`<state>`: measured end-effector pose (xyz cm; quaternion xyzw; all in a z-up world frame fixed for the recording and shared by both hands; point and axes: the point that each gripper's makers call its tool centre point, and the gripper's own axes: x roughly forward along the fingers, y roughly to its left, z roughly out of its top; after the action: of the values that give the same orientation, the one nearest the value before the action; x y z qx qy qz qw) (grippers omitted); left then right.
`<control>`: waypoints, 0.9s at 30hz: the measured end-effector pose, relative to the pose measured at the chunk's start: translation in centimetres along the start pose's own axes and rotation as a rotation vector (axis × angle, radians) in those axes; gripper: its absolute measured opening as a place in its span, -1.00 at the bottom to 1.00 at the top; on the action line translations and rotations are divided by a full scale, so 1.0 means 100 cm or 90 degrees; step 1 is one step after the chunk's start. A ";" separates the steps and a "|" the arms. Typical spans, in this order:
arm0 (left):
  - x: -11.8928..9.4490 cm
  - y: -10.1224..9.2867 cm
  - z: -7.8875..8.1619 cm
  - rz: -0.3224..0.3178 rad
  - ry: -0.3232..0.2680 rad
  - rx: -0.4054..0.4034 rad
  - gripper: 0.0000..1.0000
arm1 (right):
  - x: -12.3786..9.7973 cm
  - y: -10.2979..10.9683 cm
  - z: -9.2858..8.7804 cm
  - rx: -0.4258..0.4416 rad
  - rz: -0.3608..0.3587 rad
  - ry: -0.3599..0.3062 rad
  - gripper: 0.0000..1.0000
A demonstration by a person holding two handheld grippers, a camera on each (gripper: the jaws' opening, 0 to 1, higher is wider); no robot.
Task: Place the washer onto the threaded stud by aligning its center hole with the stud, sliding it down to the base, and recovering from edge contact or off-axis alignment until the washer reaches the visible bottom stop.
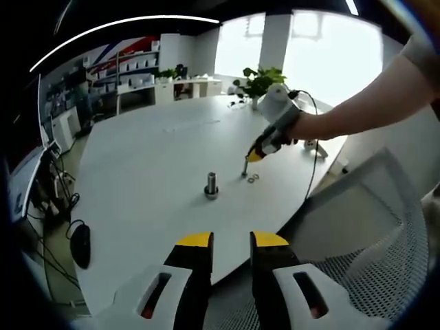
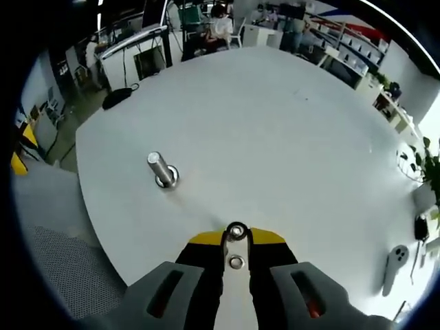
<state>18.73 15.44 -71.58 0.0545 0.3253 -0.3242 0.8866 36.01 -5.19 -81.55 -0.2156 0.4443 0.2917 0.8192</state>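
1. A large white table [image 1: 144, 158] with rounded corners carries the work. A short threaded stud [image 1: 211, 184] stands upright on a round base well in from the table's near edge, as seen in the left gripper view.
2. In the right gripper view the same stud [image 2: 161, 169] stands upright toward the near left corner of the table [image 2: 289, 117], with nothing on its shaft or on its base.
3. The right tool [image 2: 236, 237] points down at the table near its near edge. Its yellow-tipped jaws are drawn almost together, and a washer [image 2: 237, 231] sits at their tips; whether the jaws actually pinch it cannot be told.
4. A second washer [image 2: 236, 261] lies in the narrow gap between those jaws, closer to the camera.
5. In the left gripper view the right tool [image 1: 245, 172] is held by a person's hand [image 1: 302, 127] and slants down so that its tip meets the table just beside two small washers [image 1: 253, 179], which lie to the side of the stud and apart from it.
6. The left tool [image 1: 232, 240] hangs off the table's near edge, its two yellow-tipped jaws parted with a clear gap and nothing between them.
7. A mesh chair back [image 1: 385, 234] stands by the table's near edge, and a potted plant [image 1: 260, 82] sits at the far edge.
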 end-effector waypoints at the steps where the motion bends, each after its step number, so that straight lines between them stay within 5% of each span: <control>1: 0.000 0.000 0.000 0.000 0.000 0.000 -0.63 | 0.000 0.001 0.000 -0.001 0.001 0.000 -0.72; 27: 0.000 0.003 -0.001 0.009 0.002 0.000 -0.63 | 0.007 0.001 0.000 -0.047 0.018 0.051 -0.72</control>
<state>18.85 15.66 -71.68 0.0572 0.3263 -0.3174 0.8885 36.24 -4.89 -82.20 -0.2511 0.4685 0.3105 0.7880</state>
